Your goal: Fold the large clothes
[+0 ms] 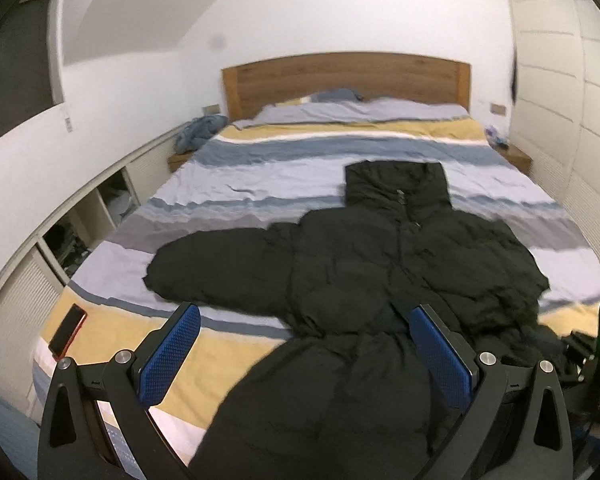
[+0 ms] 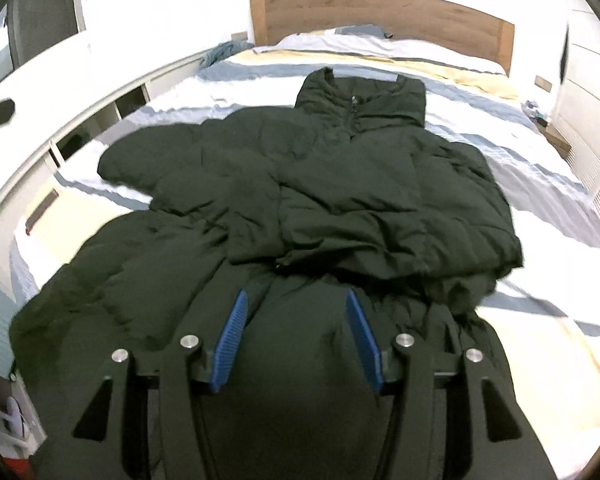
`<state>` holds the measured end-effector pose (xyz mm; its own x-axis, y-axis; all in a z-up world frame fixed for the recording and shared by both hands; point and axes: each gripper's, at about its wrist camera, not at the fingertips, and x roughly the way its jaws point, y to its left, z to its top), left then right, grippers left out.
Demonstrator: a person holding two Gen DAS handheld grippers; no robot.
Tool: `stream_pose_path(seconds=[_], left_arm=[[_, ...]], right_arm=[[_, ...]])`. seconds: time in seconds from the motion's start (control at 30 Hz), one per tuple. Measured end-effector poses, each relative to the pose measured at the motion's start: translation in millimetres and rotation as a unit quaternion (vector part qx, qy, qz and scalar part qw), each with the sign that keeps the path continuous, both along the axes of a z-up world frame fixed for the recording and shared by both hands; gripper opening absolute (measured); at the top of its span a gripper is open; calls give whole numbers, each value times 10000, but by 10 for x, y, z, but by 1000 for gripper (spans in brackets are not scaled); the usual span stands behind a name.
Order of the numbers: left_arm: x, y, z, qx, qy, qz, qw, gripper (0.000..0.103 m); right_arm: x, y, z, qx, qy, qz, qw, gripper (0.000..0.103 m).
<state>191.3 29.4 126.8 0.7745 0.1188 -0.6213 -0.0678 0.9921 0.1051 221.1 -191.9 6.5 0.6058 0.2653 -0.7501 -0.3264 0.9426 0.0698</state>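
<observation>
- The bed (image 1: 260, 184), with its striped cover in blue, grey, white and yellow, fills most of both views; wide bare stretches of cover lie open at the upper centre and left of the left wrist view, and along the right edge of the right wrist view.
- The black padded coat (image 1: 380, 272) lies on the lower half of the bed, collar toward the wooden headboard (image 1: 346, 80); one sleeve spreads out to the left, the other side is folded in over the body, and the hem runs off the bottom of the frame at the foot of the bed.
- A low cabinet (image 1: 80, 220) runs along the left wall, close beside the bed edge — its open compartments hold things too dark and blurred to make out.
- The left tongs (image 1: 305, 316) stand spread wide at the bottom of the frame, nothing between the blue pads.
- The right tongs (image 2: 296, 300) are released, pads parted above the coat fabric with no fold pinched.
- A red-edged phone (image 1: 66, 334) lies at the bed's lower left edge.
- No writing is legible anywhere.
</observation>
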Motion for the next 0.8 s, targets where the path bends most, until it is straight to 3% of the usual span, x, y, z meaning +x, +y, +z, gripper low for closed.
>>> stream_pose_path(seconds=[0.13,0.37,0.57,0.8], left_arm=[[-61,-221,-64,105,76,-184,9997,102],[68,-490,-250,-59,302,-252,9992,102],[366,-809,-430,-44,465,-381,9982,102],[816,-1236,-632,74,544,-597,9967,102]], right_arm=[[-181,-169,158,-13,-105,-171,9998,50],[-237,-702,415,20,-290,-798,9964,50],[-72,-1089,520,125,-369,-1214,9918,50],[344,-1294,411,134,-279,-1413,9895,50]])
